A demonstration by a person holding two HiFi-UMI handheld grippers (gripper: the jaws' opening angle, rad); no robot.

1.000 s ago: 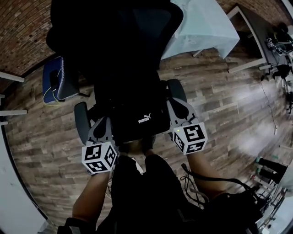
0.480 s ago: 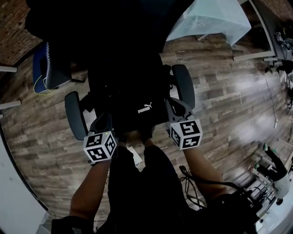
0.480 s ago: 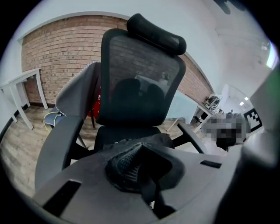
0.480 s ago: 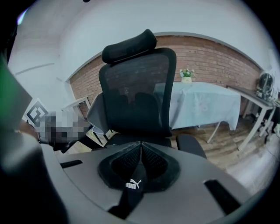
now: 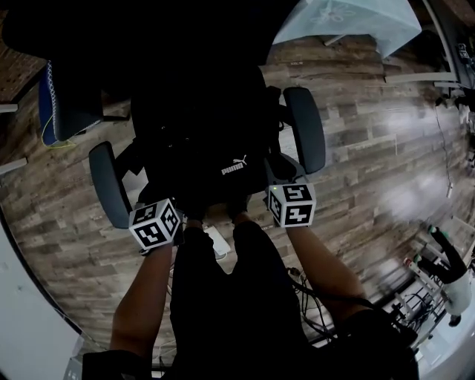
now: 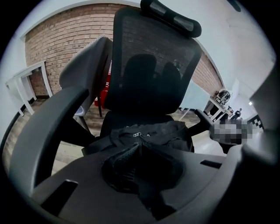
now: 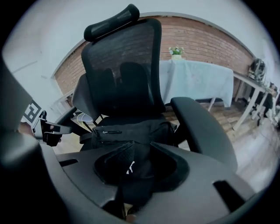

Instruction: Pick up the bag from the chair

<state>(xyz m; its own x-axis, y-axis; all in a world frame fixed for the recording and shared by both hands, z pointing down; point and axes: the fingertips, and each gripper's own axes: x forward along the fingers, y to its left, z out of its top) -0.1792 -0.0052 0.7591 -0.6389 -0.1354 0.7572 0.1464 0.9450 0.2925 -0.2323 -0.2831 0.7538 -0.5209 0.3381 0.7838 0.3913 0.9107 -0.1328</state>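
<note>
A black bag (image 5: 223, 159) with a white logo lies on the seat of a black mesh office chair (image 5: 304, 126). In the left gripper view the bag (image 6: 151, 131) lies just ahead, and my left gripper (image 6: 140, 148) is shut on a fold of its black mesh fabric. In the head view that gripper (image 5: 177, 206) sits at the bag's near left edge. My right gripper (image 5: 263, 182) is at the near right edge. Its jaws have just been opening, and the logo-printed fabric still lies between them (image 7: 130, 151). The bag's body (image 7: 131, 129) rests on the seat beyond.
The chair's armrests (image 5: 107, 185) flank both grippers, and its tall backrest (image 7: 124, 74) rises behind the bag. A table with a pale cloth (image 5: 349, 18) stands to the far right. A blue seat (image 5: 52, 104) is at left. Cables (image 5: 312, 297) lie beside the person's legs (image 5: 223, 297).
Both grippers have sunk toward the chair seat together with the bag's near edge. The chair now fills more of the head view.
</note>
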